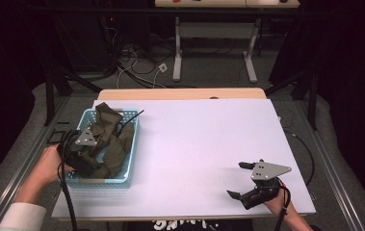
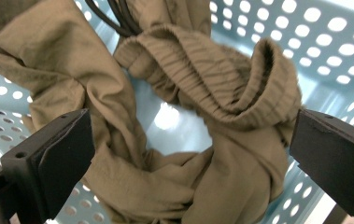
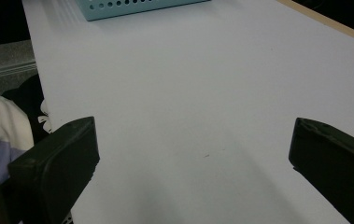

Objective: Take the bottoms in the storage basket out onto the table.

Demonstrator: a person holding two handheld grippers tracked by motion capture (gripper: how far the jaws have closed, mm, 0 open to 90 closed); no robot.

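A light blue perforated basket (image 1: pixel 128 159) stands at the table's left side, with crumpled olive-brown garments (image 1: pixel 115 144) in it. My left gripper (image 1: pixel 89 153) is lowered into the basket over the cloth. In the left gripper view its jaws stand wide apart on either side of a bunched garment with a ribbed elastic waistband (image 2: pixel 202 70), and the basket floor (image 2: pixel 170 121) shows through a gap in the cloth. My right gripper (image 1: pixel 240 180) hovers open above the bare white tabletop (image 3: pixel 202 93) near the front right corner, nothing between its jaws.
A black cable (image 1: pixel 129 120) lies over the garments in the basket. The basket's near wall (image 3: pixel 132 7) appears at the top of the right gripper view. Beyond the table stand desk legs (image 1: pixel 177 53) and floor cables.
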